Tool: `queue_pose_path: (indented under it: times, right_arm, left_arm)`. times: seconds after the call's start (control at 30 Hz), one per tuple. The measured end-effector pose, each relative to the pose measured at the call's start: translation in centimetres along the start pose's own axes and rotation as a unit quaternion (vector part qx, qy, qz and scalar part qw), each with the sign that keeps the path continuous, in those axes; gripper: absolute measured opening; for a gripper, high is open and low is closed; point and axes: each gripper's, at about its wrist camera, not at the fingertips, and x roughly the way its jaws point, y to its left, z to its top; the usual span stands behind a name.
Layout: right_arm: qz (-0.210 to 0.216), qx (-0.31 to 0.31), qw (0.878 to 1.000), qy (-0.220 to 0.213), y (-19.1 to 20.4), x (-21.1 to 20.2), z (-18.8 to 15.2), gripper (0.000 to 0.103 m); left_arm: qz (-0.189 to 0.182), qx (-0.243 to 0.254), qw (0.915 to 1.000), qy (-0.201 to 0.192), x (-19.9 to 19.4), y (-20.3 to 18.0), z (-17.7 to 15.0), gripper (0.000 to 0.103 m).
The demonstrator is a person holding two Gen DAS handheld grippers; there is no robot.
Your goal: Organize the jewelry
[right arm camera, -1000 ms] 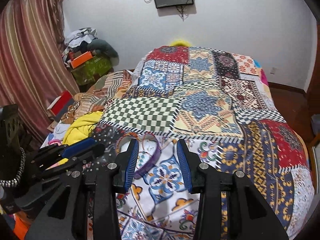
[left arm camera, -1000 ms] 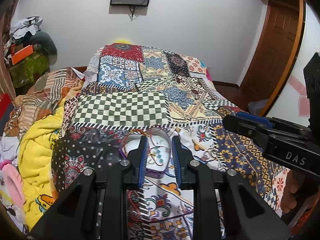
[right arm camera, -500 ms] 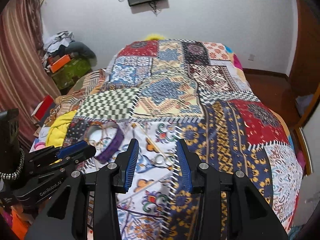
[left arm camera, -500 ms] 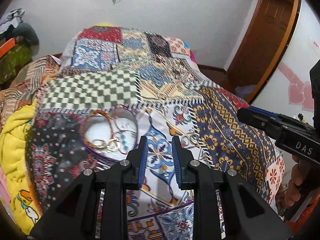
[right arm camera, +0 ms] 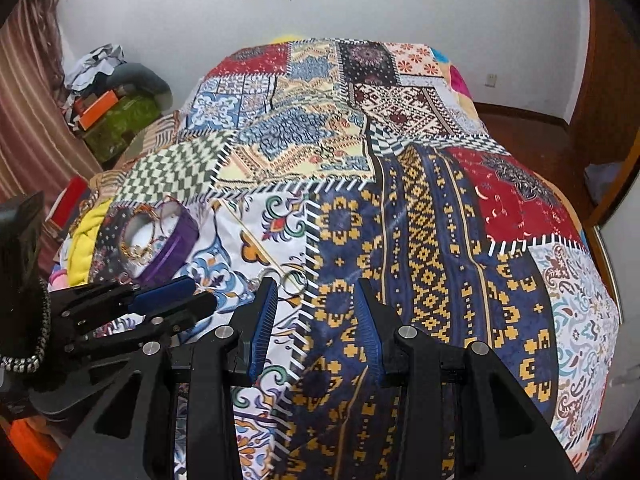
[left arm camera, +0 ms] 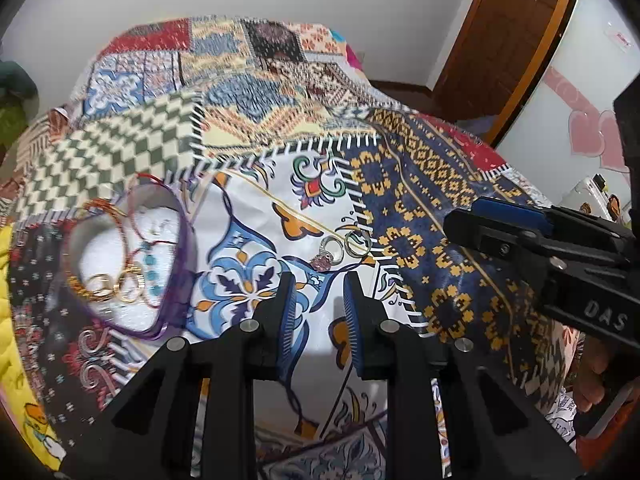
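Rings (left arm camera: pixel 343 246) lie loose on the quilt (left arm camera: pixel 420 184), a small cluster on the white patch right by the edge of the navy-and-gold one, one of them carrying a pinkish stone. Left gripper (left arm camera: pixel 319 298) hovers just short of them, jaws apart, nothing between the blue pads. Off to its left sits the purple box (left arm camera: pixel 182 264), heart-shaped, white inside, with gold chain, hoops and thin red bangles (left arm camera: pixel 120 276) piled in it; that part is a bit blurred. Right gripper (right arm camera: pixel 316 312) hangs over the seam between the white and navy patches, jaws wide apart and empty too. From its camera the rings (right arm camera: pixel 294 278) show just beyond its left finger, and the box (right arm camera: pixel 168 248) lies further left, past the left gripper (right arm camera: pixel 176 300), which reaches in from that side. Both tools are above the quilt (right arm camera: pixel 440 220), near each other, neither touching any jewelry.
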Motion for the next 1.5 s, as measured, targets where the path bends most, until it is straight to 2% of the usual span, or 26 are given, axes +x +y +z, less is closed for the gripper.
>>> queue_pose_path:
  times: [0.13,0.33,0.53,0.67,0.73,1.13,1.5]
  right_arm:
    - [0.001,0.000,1.000,0.007,-0.4,0.6,-0.1,0.036]
    - [0.007,0.001,1.000,0.020,-0.9,1.7,0.0,0.036]
    - [0.012,0.001,1.000,0.027,-1.0,2.4,0.0,0.036]
    - [0.015,0.004,0.999,0.030,-1.0,2.7,-0.2,0.036]
    - [0.015,0.004,0.999,0.032,-1.0,2.9,-0.2,0.036]
    - [0.016,-0.012,0.999,0.045,0.0,4.0,-0.1,0.036]
    - [0.016,-0.039,0.996,0.076,1.5,6.8,0.0,0.036]
  left_arm:
    - [-0.004,-0.002,0.9999,0.016,1.7,0.0,0.4,0.023]
    - [0.009,0.018,0.9994,0.028,3.5,-0.6,0.6,0.023]
    - [0.002,0.004,0.9996,0.026,4.5,0.0,1.0,0.023]
    - [0.000,0.008,0.9997,0.021,4.9,-0.1,1.2,0.016]
    - [0.001,0.010,0.9998,0.017,5.1,-0.1,1.3,0.015]
    - [0.011,-0.019,0.9997,-0.013,2.7,1.6,1.0,0.015]
    - [0.026,-0.015,0.9987,-0.042,0.6,2.1,1.5,0.015]
